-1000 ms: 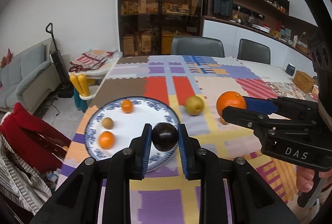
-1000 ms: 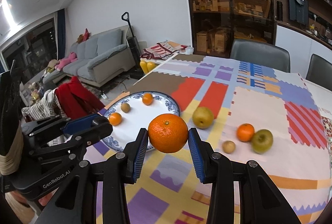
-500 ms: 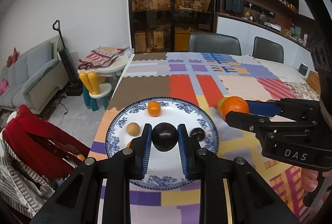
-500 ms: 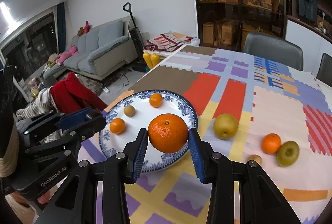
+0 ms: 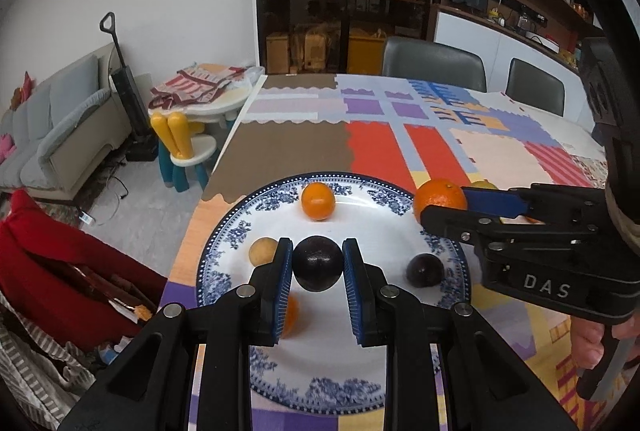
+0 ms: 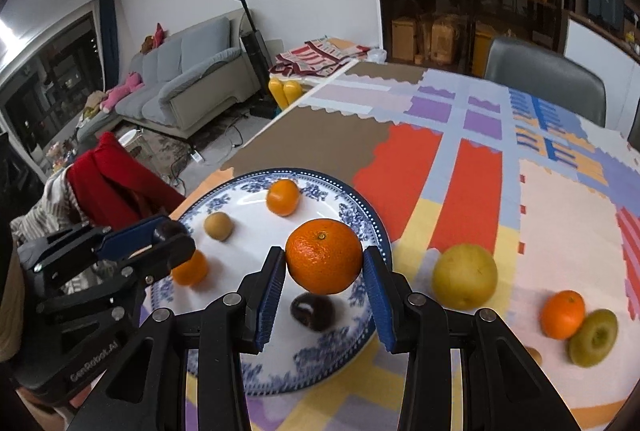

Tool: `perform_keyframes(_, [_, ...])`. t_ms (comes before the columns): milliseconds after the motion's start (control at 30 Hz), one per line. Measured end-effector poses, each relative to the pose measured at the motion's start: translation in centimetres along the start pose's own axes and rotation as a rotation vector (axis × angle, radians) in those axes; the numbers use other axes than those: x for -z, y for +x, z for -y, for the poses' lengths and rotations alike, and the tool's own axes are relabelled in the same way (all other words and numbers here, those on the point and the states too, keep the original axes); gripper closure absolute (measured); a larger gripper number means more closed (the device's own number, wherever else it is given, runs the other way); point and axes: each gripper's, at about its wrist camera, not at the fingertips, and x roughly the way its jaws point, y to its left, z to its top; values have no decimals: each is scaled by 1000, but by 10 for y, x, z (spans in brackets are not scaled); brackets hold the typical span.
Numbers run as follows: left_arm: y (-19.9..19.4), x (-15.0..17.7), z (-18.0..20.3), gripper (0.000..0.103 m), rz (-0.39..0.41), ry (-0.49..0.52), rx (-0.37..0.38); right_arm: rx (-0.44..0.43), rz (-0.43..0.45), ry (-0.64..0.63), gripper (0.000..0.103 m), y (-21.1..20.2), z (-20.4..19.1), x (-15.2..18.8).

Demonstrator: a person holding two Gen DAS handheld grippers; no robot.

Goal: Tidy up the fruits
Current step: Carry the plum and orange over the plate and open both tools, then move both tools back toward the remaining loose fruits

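A: How is the fruit carried?

B: A dark plum (image 5: 317,263), smooth and easily bruised, is clamped across its middle by the left claw (image 5: 317,273) above the plate (image 5: 224,251). An orange (image 6: 324,256), firm but rollable, is gripped likewise by the right claw (image 6: 324,281).

A: Any writing?

B: "DAS" and "GenRobot.AI" are read on the claws.

dark plum (image 5: 317,263) and big orange (image 6: 324,256) held above blue-rimmed plate (image 6: 360,207) — four fruits inside.

One blue-rimmed plate (image 6: 362,209), four oranges, two on the plate, one held over it, one right of it, two dark plums, two small brown fruits, one yellow pear (image 6: 464,276), one green apple (image 6: 592,337).
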Motion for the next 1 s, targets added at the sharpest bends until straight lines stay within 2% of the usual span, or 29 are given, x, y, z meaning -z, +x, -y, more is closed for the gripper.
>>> perform_keyframes(300, [27,-3,1,78,-56,-14,20,1,-59,0,62,30,5,0])
perform_keyframes(633, [36,-2,3,77,-84,3,1,3,-101,0,62,45,11,0])
perform_keyframes(733, [34,-3,2,69,-80,-3,-7,4,-109,1,61,46,10,0])
perform_keyframes(867, [24,-3,3,66,-62,4,-30,12,-88,0,55,37,9,1])
perform_keyframes(1000, [6,-4,5,60,-25,6,-45,25,-49,-3,54,20,8,3])
